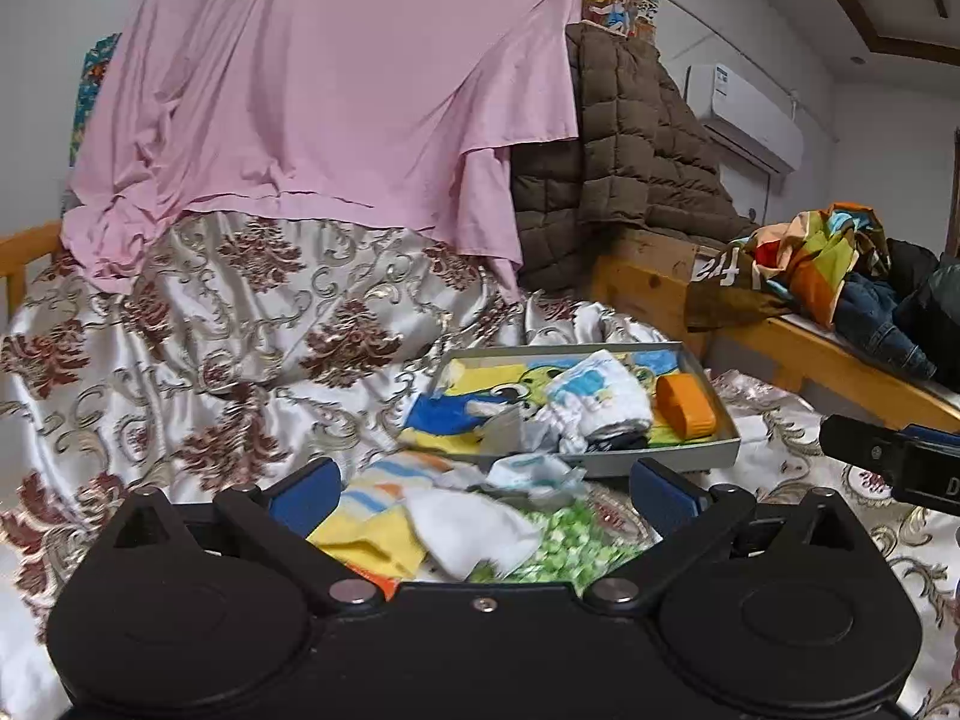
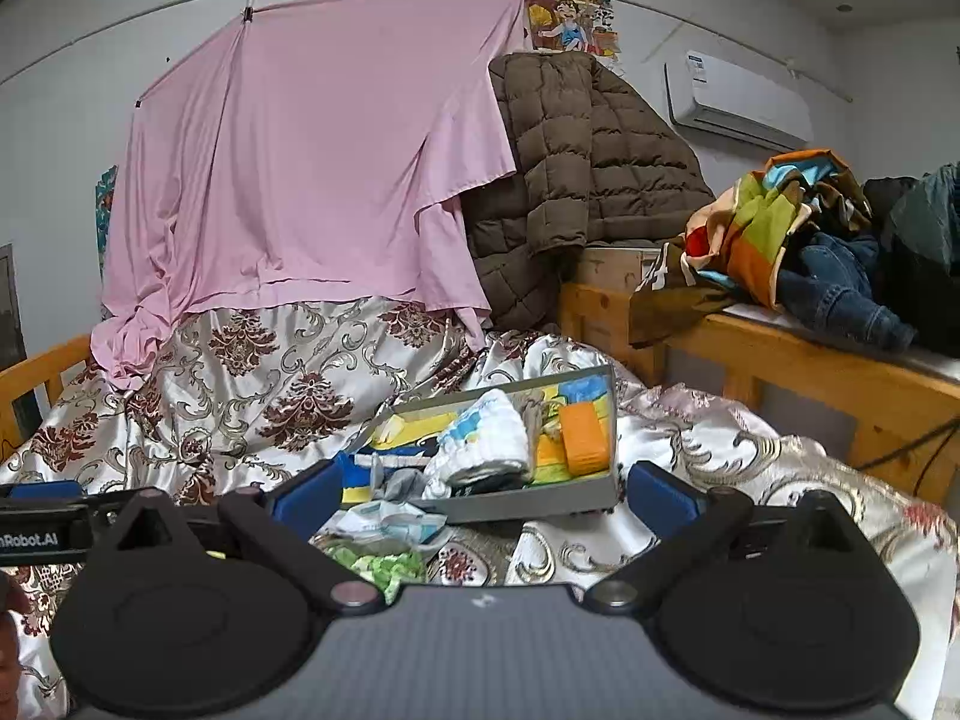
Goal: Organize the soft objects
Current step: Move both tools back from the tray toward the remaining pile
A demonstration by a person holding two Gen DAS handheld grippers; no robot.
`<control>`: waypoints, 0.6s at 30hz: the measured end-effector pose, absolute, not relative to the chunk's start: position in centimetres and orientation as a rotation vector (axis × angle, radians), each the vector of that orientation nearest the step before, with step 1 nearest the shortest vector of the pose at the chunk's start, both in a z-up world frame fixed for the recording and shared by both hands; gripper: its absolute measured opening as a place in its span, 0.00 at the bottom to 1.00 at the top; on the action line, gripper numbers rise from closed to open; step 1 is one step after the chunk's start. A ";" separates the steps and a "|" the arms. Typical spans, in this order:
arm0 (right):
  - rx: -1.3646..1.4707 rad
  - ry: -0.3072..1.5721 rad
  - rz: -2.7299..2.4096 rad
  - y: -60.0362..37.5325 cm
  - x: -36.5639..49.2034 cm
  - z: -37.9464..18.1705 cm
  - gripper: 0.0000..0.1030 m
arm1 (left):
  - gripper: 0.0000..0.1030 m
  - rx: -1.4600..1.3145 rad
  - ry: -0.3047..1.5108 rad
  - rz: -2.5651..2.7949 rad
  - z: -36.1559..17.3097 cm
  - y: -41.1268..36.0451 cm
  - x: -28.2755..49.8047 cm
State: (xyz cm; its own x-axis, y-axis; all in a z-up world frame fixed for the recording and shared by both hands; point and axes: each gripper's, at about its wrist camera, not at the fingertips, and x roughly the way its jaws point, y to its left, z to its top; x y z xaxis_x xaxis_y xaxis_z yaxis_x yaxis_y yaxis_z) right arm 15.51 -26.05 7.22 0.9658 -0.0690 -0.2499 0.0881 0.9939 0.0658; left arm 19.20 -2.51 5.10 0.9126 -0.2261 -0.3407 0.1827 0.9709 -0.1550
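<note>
My left gripper (image 1: 485, 492) stands wide open low over the bed, nothing pressed between its blue pads (image 1: 306, 495). In the gap before it lie loose small clothes: a yellow striped piece (image 1: 372, 519), a white piece (image 1: 474, 531) and a green speckled one (image 1: 558, 546). Just beyond sits a grey tray (image 1: 720, 444) holding a white-and-blue sock bundle (image 1: 600, 396) and an orange item (image 1: 684, 405). My right gripper (image 2: 483, 498) is also open and empty, facing the tray (image 2: 540, 504), with a pale blue-white cloth (image 2: 384, 522) and the green cloth (image 2: 378, 564) lower left.
A satin floral bedspread (image 1: 240, 348) covers the bed. A pink sheet (image 1: 336, 90) and a brown quilted coat (image 1: 618, 138) hang behind. At the right, a wooden bench (image 2: 780, 360) carries a heap of clothes (image 2: 798, 228). Each gripper's body shows at the other view's edge.
</note>
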 end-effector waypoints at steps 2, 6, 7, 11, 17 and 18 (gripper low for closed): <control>0.085 0.250 -0.085 -25.4 15.2 6.5 1.00 | 0.99 -0.113 0.367 -0.208 4.6 -2.0 18.5; 0.078 0.264 -0.088 -24.0 14.9 5.3 1.00 | 0.99 -0.104 0.370 -0.194 3.7 -1.2 17.8; 0.065 0.269 -0.090 -23.7 14.8 5.1 1.00 | 0.99 -0.103 0.370 -0.192 3.5 -1.0 17.7; 0.046 0.276 -0.093 -23.0 14.7 4.1 1.00 | 0.99 -0.105 0.375 -0.178 2.6 -0.4 17.6; 0.061 0.303 -0.062 -22.5 14.6 2.0 1.00 | 0.99 -0.120 0.400 -0.153 0.8 0.6 17.8; 0.060 0.305 -0.053 -22.4 14.6 1.6 1.00 | 0.99 -0.133 0.398 -0.139 0.5 0.9 17.7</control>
State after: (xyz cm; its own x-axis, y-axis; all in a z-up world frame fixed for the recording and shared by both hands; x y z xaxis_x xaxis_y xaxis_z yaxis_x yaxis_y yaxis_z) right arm 14.60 -22.35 1.63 0.9526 -0.0435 -0.3012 0.0617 0.9968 0.0511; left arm 17.74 0.85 0.49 0.9127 -0.1604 -0.3758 0.1082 0.9818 -0.1562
